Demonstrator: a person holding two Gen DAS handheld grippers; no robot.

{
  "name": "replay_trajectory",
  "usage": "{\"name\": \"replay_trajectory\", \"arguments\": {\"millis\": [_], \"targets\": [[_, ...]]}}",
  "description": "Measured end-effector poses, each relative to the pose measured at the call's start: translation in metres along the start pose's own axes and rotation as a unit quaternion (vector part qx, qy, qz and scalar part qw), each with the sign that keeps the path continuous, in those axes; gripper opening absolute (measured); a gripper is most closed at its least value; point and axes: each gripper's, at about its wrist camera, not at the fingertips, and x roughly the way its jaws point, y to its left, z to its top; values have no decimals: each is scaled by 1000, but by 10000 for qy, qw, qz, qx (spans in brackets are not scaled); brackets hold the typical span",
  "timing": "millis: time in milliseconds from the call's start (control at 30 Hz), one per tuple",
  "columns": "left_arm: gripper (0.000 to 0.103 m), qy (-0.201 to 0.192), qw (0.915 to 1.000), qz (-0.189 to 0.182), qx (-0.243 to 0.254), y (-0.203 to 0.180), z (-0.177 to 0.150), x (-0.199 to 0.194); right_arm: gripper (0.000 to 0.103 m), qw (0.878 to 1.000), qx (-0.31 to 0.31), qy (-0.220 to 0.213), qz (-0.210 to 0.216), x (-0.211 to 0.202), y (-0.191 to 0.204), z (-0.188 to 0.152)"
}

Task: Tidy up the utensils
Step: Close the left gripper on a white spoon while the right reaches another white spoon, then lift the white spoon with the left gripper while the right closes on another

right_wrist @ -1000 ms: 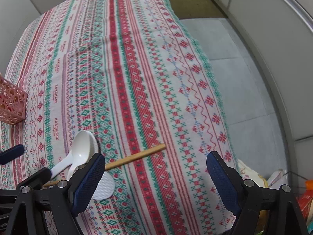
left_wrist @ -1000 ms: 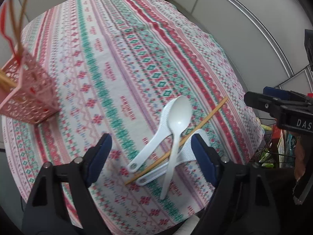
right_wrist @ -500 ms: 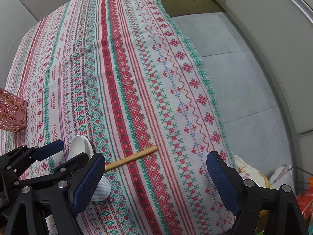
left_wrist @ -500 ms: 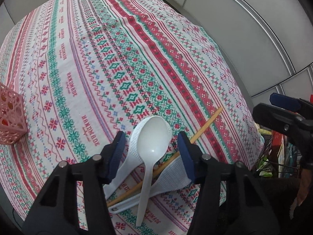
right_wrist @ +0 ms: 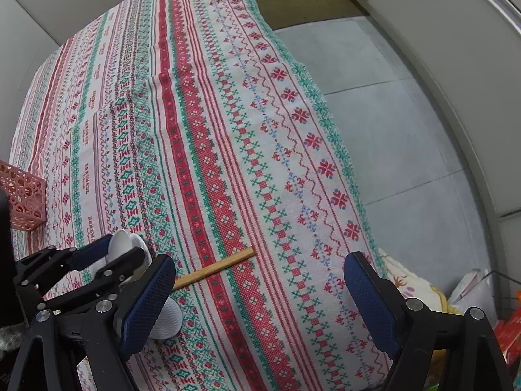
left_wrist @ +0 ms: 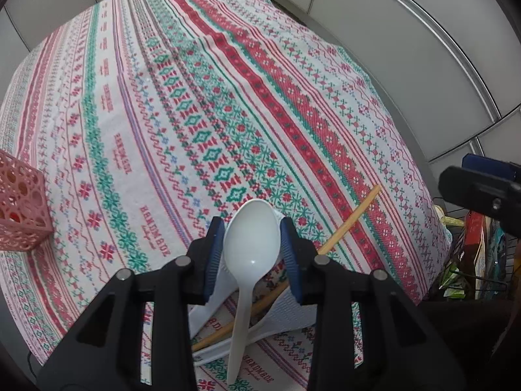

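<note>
Left gripper [left_wrist: 252,247] closed narrow on the bowl of one smooth white plastic spoon [left_wrist: 249,260], blue ribbed pads touching both sides. Beneath it lay two white textured rice paddles [left_wrist: 286,309] and one wooden chopstick [left_wrist: 351,218] running toward 2 o'clock. Right gripper [right_wrist: 260,296] stood wide, holding nothing. Woven tablecloth [left_wrist: 202,97], red and green bands, read "HANDMADE". One pink perforated basket [left_wrist: 21,208] sat at 9 o'clock.
</note>
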Motion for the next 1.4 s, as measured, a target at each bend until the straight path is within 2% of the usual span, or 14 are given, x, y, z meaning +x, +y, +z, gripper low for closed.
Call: {"name": "replay_trajectory", "arguments": {"millis": [433,567,633,767,900,1167,1233,1300,1333,1400], "targets": [[37,-857,9962,-89,-119,38,-6,-75,88,9977,472,395,299,26,-6,0],[37,-1019,9946,-70,-188,54,-16,-95,87,9960,429,612,480,37,6,-1],[37,-1064,9941,-34,-217,60,-19,-99,84,9942,430,672,717,42,15,-1],[37,-1089,9937,44,-265,73,-29,-103,68,9835,555,919,1456,57,31,-1],[37,-1084,9936,89,-301,86,-40,-108,58,9855,371,973,1337,69,50,0],[37,-1097,9926,185,-480,111,-51,-116,49,9871,315,1054,1166,92,67,6],[37,-1099,9924,180,-519,115,-52,-117,45,9884,302,955,1144,93,70,9],[37,-1101,9923,173,-541,118,-53,-118,31,9865,273,998,1271,98,74,10],[37,-1105,9922,168,-554,119,-53,-119,30,9859,289,974,1330,100,75,10],[37,-1114,9920,162,-564,119,-53,-120,23,9861,251,975,1321,102,78,12]]}}
